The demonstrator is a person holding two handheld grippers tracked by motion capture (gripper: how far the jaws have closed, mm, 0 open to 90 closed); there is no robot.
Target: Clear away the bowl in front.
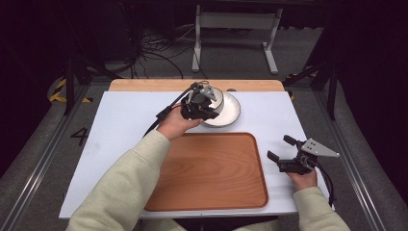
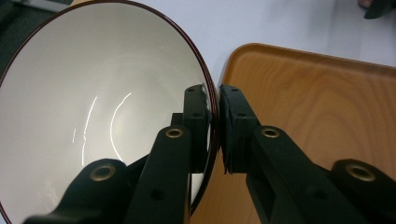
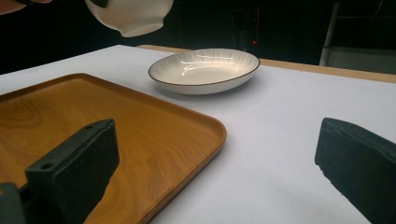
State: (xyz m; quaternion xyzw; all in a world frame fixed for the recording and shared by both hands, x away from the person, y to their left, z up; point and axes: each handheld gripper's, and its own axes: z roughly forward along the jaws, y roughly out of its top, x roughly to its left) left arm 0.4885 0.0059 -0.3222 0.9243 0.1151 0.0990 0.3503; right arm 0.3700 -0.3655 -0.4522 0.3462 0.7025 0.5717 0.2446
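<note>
High view: left hand-held gripper (image 1: pixel 206 107) sits at 12 o'clock of the tabletop (image 1: pixel 125 120), just past the far edge of the wooden tray (image 1: pixel 211 173), over the near-left rim of the white plate (image 1: pixel 230 109). It carries a white bowl (image 1: pixel 215 97). Left gripper view: jaws pinched on the bowl (image 2: pixel 93 107) rim, one pad inside, one outside, dark rim line between them; tray (image 2: pixel 317 102) behind at 3 o'clock. Right gripper view: bowl (image 3: pixel 135 16) hangs clear of the tabletop at 11 o'clock, tilted; whether it overlaps the plate (image 3: pixel 205 70) from above is hard to judge here. The plate rests flat on the white tabletop (image 3: pixel 289 140), beyond the tray (image 3: pixel 116 126) corner, not touching it. Right hand-held gripper (image 1: pixel 281 150) is at 4 o'clock, just right of the tray, jaws spread wide, nothing between them.
</note>
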